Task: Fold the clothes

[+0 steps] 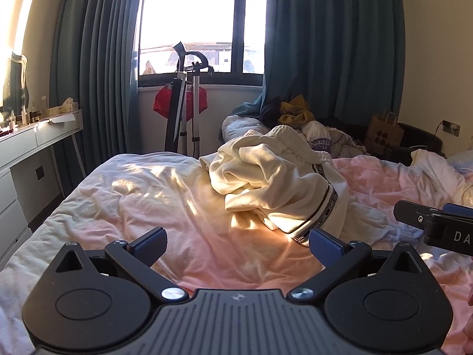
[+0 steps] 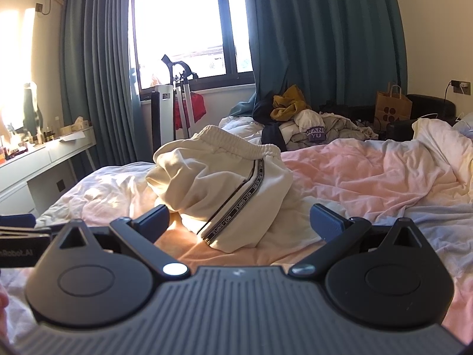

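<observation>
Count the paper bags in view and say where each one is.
1. A brown paper bag stands on the far side of the bed, by the right-hand curtain. Others may be hidden behind the clothes pile.

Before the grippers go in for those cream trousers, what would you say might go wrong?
The cream trousers lie bunched, so the open right gripper or left gripper may pinch several layers at once. A low grab could also catch the pink sheet underneath. The grippers sit close together and might collide.
</observation>
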The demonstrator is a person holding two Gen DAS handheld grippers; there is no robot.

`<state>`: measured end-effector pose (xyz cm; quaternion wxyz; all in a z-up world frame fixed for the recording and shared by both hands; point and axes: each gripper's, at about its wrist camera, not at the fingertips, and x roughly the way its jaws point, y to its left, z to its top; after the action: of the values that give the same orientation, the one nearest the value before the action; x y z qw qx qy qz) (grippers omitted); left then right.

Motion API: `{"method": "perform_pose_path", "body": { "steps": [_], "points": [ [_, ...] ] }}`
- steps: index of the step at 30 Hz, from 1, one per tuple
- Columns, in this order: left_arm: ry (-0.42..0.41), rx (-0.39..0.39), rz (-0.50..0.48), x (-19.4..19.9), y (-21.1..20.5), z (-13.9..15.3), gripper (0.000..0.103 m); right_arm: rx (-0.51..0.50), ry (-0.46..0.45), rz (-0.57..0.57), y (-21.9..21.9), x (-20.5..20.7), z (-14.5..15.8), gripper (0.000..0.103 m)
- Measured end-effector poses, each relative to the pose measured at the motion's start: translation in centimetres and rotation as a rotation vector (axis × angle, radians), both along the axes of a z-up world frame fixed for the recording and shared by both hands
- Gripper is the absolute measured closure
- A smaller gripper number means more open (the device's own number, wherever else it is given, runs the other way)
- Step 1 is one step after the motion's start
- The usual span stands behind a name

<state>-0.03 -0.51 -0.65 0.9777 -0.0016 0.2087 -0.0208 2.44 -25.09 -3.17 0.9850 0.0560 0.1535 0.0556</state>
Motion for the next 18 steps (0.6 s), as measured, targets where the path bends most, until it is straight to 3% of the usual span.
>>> {"method": "perform_pose_path", "body": {
  "steps": [18],
  "points": [
    [0.017,-0.015,-0.012,0.4,0.1,-1.4,0.000,-0.004,0.016,0.020,0.2,-0.2,-0.2,0.000]
  ]
}}
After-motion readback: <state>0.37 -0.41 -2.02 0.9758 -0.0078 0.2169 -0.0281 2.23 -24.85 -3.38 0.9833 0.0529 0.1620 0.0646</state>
